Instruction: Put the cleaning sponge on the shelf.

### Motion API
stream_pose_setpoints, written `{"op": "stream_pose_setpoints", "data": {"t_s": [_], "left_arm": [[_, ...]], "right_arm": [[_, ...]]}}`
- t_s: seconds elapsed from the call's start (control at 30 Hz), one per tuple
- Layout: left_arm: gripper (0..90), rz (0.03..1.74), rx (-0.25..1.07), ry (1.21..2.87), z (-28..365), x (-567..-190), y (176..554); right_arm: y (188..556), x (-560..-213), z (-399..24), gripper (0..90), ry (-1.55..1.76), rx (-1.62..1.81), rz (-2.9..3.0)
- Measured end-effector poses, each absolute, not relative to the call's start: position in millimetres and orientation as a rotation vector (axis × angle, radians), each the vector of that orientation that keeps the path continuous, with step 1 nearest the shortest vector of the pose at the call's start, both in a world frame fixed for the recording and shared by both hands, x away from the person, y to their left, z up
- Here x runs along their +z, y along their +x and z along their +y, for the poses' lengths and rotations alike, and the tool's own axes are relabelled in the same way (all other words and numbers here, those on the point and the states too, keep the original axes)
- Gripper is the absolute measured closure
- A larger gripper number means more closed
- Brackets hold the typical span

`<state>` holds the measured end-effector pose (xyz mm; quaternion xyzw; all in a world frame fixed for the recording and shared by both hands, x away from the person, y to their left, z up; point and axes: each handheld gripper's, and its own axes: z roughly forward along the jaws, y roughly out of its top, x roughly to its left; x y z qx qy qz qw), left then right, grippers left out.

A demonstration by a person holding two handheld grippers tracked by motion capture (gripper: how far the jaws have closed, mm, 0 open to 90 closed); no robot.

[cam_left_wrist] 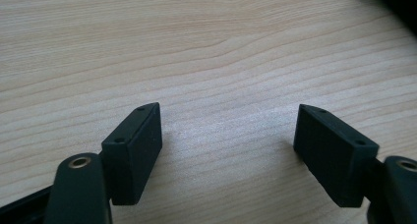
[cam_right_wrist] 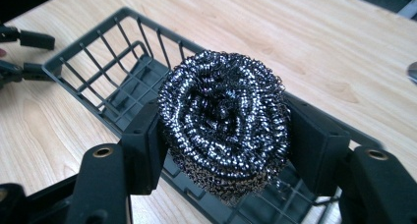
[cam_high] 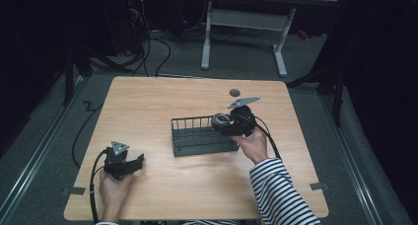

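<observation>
A steel wool scourer [cam_right_wrist: 225, 118] is clamped between the two black jaws of my right gripper [cam_right_wrist: 223, 135]. It hangs over the right end of a dark grey wire basket [cam_right_wrist: 110, 79]. From above, the scourer [cam_high: 220, 120] sits at the basket's [cam_high: 197, 142] right rim with the right gripper [cam_high: 231, 122] behind it. My left gripper [cam_high: 139, 162] rests low on the table at the front left, open, jaws wide apart over bare wood [cam_left_wrist: 226, 130] with nothing between them. It also appears far off [cam_right_wrist: 19, 54] in the right gripper view.
A small dark round disc [cam_high: 234, 92] lies on the wooden table [cam_high: 148, 101] behind the right gripper. A white-legged desk [cam_high: 207, 32] and cables stand on the floor beyond the table's far edge.
</observation>
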<state>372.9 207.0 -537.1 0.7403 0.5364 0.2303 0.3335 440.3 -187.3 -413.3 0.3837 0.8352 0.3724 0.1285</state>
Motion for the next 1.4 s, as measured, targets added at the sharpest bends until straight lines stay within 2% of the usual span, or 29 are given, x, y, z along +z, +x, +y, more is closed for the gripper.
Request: {"op": "stream_pose_setpoints", "data": {"t_s": [0.63, 1.4], "left_arm": [[26.9, 1.400, 0.599, 1.932, 207.3, -537.1, 373.0], [27.6, 1.406, 0.596, 1.921, 208.0, -537.1, 374.0]], "right_arm": [[456.2, -442.4, -158.7, 36.7, 1.148, 0.867, 2.532], [453.7, -439.7, -166.2, 29.9, 1.201, 0.900, 2.481]]}}
